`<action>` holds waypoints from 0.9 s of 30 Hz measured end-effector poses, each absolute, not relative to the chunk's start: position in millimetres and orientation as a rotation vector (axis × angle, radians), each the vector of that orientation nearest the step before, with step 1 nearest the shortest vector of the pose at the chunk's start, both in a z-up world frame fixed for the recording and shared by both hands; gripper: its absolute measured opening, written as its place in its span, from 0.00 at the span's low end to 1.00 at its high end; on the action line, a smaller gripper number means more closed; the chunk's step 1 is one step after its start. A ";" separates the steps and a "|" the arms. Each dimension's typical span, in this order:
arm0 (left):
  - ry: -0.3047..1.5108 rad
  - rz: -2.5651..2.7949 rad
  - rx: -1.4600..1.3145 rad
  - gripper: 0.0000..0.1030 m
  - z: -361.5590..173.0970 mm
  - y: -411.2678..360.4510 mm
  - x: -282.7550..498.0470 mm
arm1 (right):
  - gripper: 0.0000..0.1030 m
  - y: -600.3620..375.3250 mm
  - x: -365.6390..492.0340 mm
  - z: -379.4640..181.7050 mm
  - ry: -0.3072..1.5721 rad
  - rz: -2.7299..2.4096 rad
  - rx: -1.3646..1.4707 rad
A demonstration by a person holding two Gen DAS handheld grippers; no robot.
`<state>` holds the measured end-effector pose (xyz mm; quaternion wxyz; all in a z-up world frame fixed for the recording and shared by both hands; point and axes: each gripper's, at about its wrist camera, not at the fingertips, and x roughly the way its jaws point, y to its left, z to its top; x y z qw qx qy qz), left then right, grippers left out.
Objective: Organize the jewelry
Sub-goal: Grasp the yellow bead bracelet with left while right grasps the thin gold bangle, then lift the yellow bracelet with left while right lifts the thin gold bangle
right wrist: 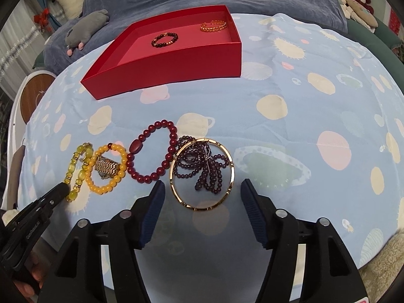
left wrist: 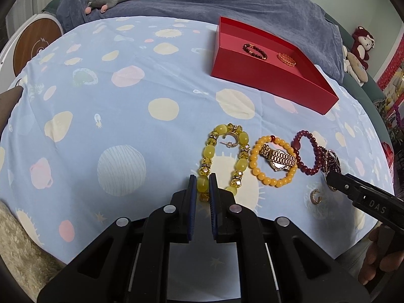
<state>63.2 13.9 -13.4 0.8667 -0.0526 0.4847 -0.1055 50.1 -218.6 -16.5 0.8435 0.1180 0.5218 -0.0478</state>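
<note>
1. Red cardboard tray (right wrist: 161, 68) sits at the far side of the pale blue planet-print cloth (left wrist: 121, 106), and I can see two pieces lying inside it, apart from each other: a dark beaded bracelet (right wrist: 164, 39) and a gold chain-pattern bangle (right wrist: 213, 26).
2. Near me, a row of jewelry runs across the cloth. From the left: a yellow-green chunky bead bracelet (left wrist: 222, 159), then an amber-yellow round bead bracelet (left wrist: 272, 161) with a gold metal-band watch (left wrist: 279, 160) lying inside its loop.
3. Next to the right, a dark red bead bracelet (right wrist: 151, 154) touches the amber one, and beyond it a thin gold bangle (right wrist: 202, 174) rings a heap of purple-maroon bead strands (right wrist: 202, 166).
4. My left gripper (left wrist: 202, 186) is down at the near end of the yellow-green bracelet. Its blue pads are narrowed to a slim gap with one yellow bead sitting between them; I cannot tell whether they actually pinch it.
5. My right gripper (right wrist: 200, 197) has its jaws spread wide, holding nothing, one finger on each side of the gold bangle's near edge, not touching it.
6. A small gold hoop earring (left wrist: 315, 197) lies near the right gripper's arm, and another rests inside the yellow-green bracelet's far loop (left wrist: 231, 141).
</note>
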 end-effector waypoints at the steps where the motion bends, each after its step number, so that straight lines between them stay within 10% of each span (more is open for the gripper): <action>1: 1.015 -0.221 -0.109 0.09 -13.6 13.8 63.2 | 0.62 -219.1 51.3 -17.8 1.103 -0.104 0.248; 27: 1.015 -0.250 -0.112 0.09 -5.9 8.9 56.3 | 0.51 -221.3 23.0 6.7 1.025 -0.077 0.265</action>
